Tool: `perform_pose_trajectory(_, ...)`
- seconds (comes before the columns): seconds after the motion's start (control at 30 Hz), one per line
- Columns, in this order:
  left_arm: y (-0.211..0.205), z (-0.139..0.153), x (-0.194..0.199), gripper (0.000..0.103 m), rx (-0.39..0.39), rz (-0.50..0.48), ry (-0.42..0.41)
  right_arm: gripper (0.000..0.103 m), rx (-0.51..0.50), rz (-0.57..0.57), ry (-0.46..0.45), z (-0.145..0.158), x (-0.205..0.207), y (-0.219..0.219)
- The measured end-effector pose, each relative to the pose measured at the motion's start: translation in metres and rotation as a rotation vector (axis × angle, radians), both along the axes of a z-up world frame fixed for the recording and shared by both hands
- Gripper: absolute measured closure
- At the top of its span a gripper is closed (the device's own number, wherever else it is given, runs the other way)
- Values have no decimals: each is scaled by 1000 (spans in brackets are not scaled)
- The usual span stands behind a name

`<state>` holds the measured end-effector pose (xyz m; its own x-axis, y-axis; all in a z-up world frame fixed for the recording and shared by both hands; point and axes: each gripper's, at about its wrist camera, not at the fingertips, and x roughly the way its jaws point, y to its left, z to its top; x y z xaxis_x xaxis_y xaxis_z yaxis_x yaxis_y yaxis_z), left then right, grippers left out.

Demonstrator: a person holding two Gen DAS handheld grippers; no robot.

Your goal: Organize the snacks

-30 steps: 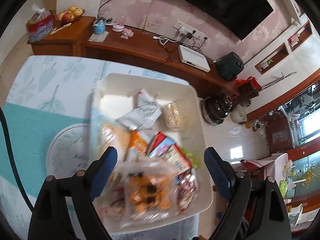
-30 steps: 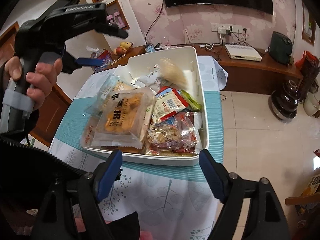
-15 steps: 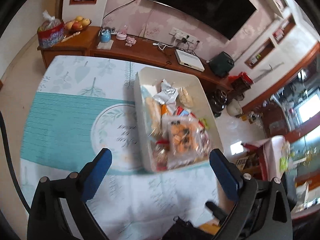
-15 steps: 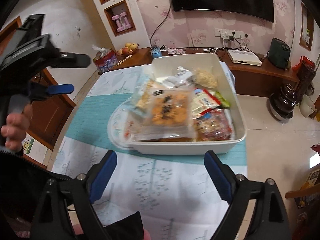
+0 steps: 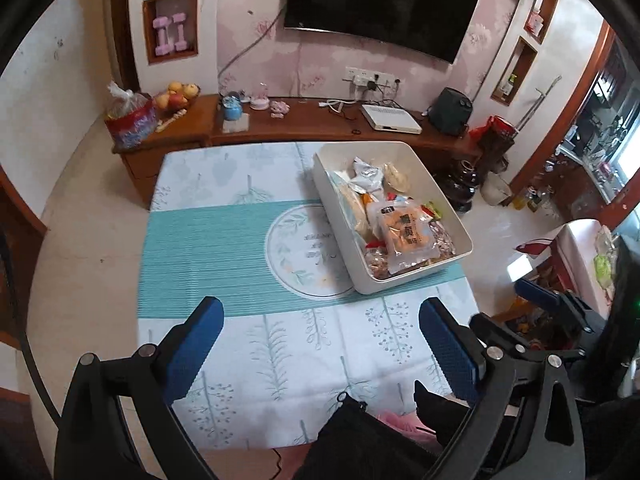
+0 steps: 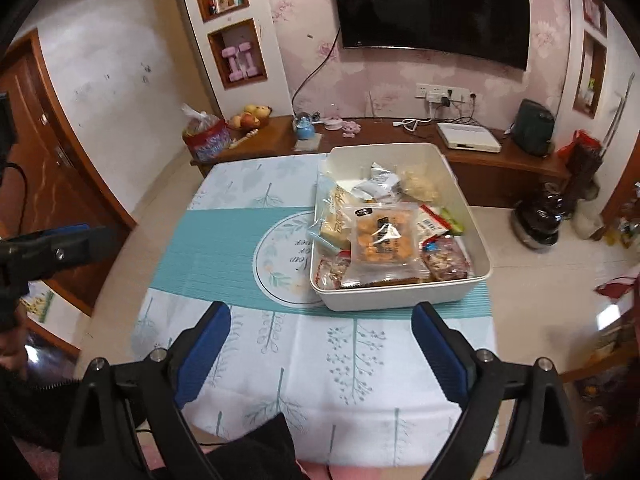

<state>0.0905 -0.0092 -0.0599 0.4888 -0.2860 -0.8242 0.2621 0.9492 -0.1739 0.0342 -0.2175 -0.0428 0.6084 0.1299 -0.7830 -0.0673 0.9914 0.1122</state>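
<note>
A white bin stands on the right side of the table, full of snack packets. A clear pack of orange snacks lies on top. My left gripper is open and empty, held above the near part of the table, well back from the bin. My right gripper is open and empty too, just in front of the bin's near wall. The right gripper's fingers show at the right edge of the left wrist view.
The table carries a white and teal leaf-print cloth. Behind it runs a wooden sideboard with a fruit bowl, a bagged red tin and a white box. A dark urn stands on the floor to the right.
Both grippers have pulled back and up from the bin, which now lies farther away. Both stay open and empty.
</note>
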Motion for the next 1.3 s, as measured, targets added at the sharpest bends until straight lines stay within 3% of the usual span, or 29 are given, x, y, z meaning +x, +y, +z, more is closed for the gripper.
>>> perform_pose_trajectory(0.27, 14, 12, -31, 5, 52, 132, -53, 10, -16, -18, 99, 19, -28, 30)
perform_pose_trajectory(0.47, 26, 10, -52, 5, 117, 244, -91, 10, -30, -67, 7, 26, -56, 44)
perform_pose_trajectory(0.6, 24, 10, -65, 5, 135, 229, -122, 4, -48, -83, -60, 31, -69, 52)
perform_pose_trajectory(0.77, 23, 12, -67, 0, 143, 236, -134, 0, -52, -93, -81, 37, -69, 52)
perform_pose_trajectory(1.3, 15, 4, -69, 0, 151, 206, -96, 0, -35, -110, -13, 23, -63, 44)
